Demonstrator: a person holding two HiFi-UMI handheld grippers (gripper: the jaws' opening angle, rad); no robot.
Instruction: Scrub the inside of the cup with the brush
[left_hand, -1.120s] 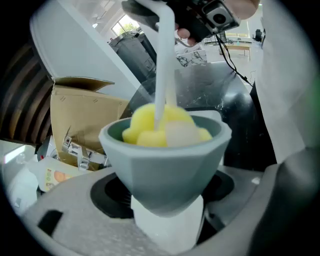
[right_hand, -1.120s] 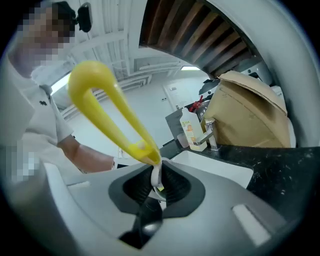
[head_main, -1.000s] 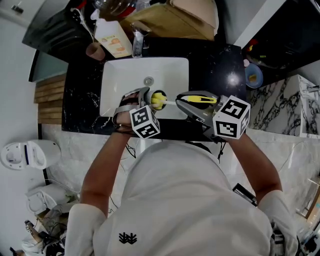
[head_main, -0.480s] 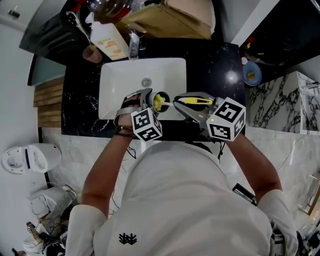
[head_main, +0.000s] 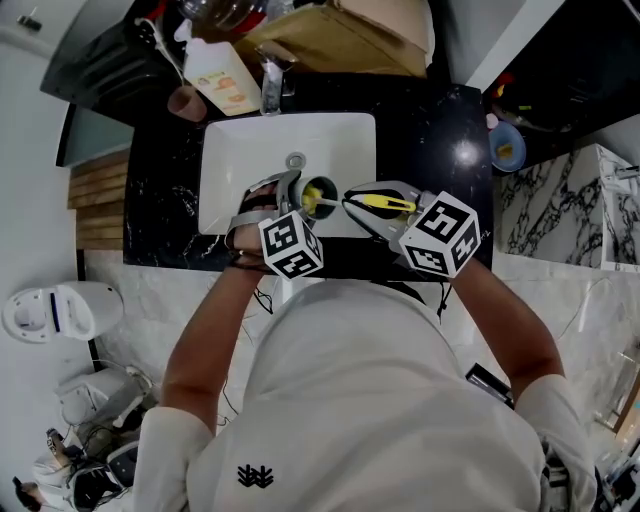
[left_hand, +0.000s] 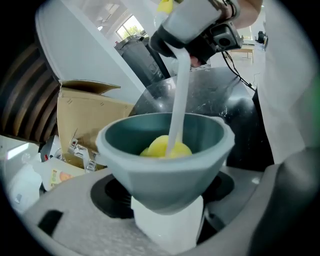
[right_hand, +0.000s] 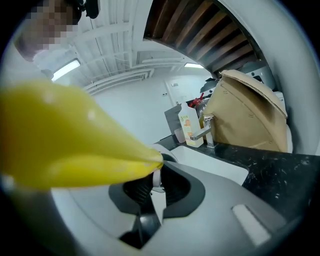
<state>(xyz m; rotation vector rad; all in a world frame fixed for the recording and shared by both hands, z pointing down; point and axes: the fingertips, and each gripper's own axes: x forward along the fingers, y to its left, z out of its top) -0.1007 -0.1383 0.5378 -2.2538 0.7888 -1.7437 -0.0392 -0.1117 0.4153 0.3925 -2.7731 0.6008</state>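
Note:
Over the white sink (head_main: 245, 160) my left gripper (head_main: 297, 203) is shut on a grey-teal cup (head_main: 318, 197), tipped with its mouth toward the right. In the left gripper view the cup (left_hand: 165, 165) fills the middle between the jaws, its white base low down. My right gripper (head_main: 368, 207) is shut on the brush's yellow handle (head_main: 385, 202), which looms large in the right gripper view (right_hand: 75, 145). The brush's white shaft (left_hand: 179, 95) runs down into the cup. Its yellow sponge head (left_hand: 162, 148) sits inside the cup, against the bottom.
A faucet (head_main: 270, 85) stands at the sink's back edge, with a soap bottle (head_main: 222, 75) and a small brown cup (head_main: 186, 102) to its left. A cardboard box (head_main: 340, 35) is behind. A blue dish (head_main: 507, 148) sits at the black counter's right end.
My right gripper has shifted left and a little down toward the cup, pushing the yellow brush head deeper inside. The left gripper and cup have stayed put.

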